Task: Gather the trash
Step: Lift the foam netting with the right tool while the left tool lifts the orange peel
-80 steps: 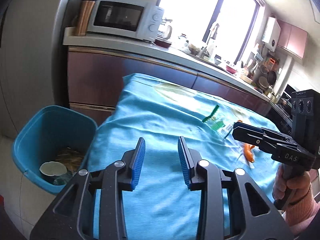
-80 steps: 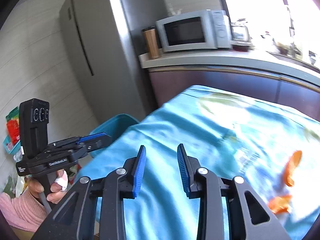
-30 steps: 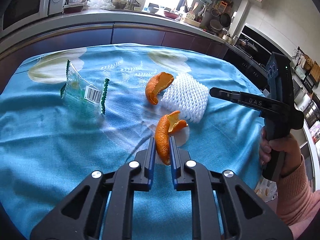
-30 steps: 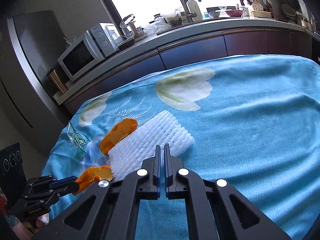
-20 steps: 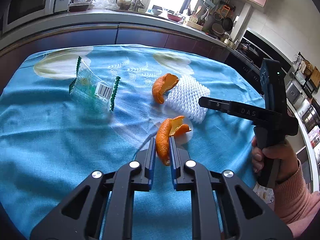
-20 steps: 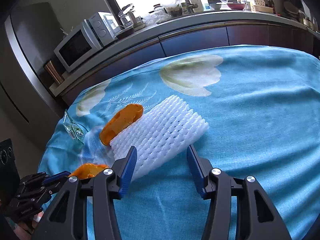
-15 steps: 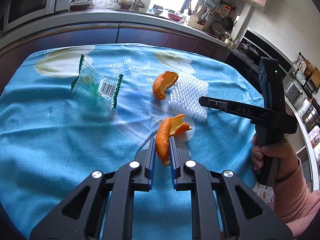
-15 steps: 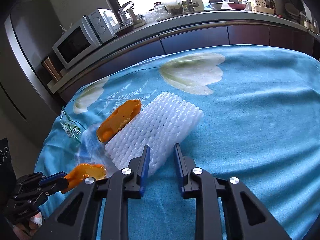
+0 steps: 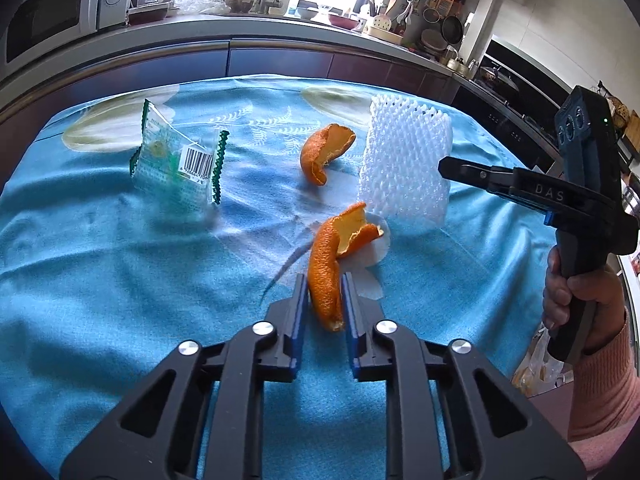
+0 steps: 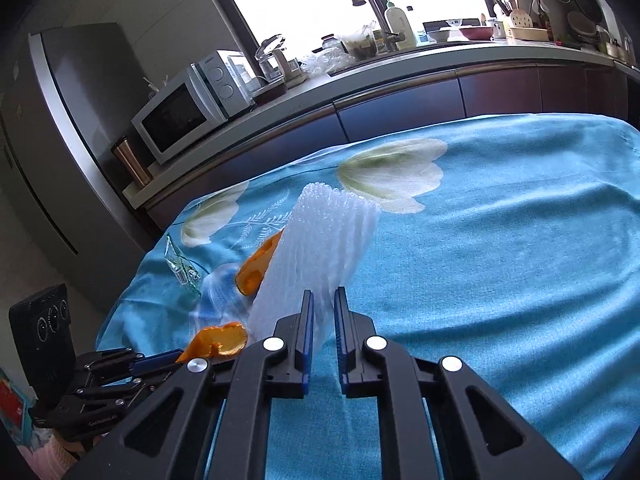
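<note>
My left gripper (image 9: pixel 324 280) is shut on an orange peel (image 9: pixel 326 264) and holds it just above the blue tablecloth (image 9: pixel 120 280). My right gripper (image 10: pixel 321 300) is shut on a white foam fruit net (image 10: pixel 320 248), lifted and tilted up off the cloth; the net also shows in the left wrist view (image 9: pixel 404 164). A second orange peel (image 9: pixel 322 152) lies on the cloth behind. A clear green-edged plastic wrapper (image 9: pixel 176 164) lies at the left. The held peel shows in the right wrist view (image 10: pixel 216 340).
A kitchen counter (image 10: pixel 400 68) with a microwave (image 10: pixel 188 104), a sink tap and bottles runs behind the table. A fridge (image 10: pixel 60 160) stands at the left. A white paper scrap (image 9: pixel 374 240) lies under the held peel.
My right gripper opened, closed on the foam net and lifted it upright. My left gripper stays shut on the orange peel and has risen slightly.
</note>
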### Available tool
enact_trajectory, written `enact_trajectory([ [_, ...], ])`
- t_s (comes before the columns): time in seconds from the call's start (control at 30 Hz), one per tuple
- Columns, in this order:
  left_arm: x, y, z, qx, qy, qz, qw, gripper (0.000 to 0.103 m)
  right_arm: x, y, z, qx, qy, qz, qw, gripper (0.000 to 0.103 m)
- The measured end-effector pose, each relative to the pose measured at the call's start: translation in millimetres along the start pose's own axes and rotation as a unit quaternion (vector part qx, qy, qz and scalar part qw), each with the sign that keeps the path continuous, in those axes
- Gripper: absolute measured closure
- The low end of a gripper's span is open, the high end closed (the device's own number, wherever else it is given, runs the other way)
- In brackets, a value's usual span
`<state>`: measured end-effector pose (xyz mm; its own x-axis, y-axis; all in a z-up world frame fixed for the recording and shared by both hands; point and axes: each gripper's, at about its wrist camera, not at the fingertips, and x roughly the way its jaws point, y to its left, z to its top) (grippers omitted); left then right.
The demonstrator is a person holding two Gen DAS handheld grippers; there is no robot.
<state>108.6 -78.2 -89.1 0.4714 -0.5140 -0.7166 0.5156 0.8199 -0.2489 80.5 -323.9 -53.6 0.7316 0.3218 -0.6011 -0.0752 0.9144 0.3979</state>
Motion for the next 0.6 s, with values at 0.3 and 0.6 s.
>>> enact_trajectory([
  [0.3,-14.3,4.5,-6.2,-0.008,-0.015,0.006,0.9998,0.089,-10.4,21.3,0.9,-0.026,-0.014,0.028,0.999,0.094],
  [0.6,-56.4,27.6,-22.1,-0.034,-0.044,0.016,0.9983,0.09,-15.3,50.9,1.9,-0.059,-0.023,0.062,0.996,0.094],
])
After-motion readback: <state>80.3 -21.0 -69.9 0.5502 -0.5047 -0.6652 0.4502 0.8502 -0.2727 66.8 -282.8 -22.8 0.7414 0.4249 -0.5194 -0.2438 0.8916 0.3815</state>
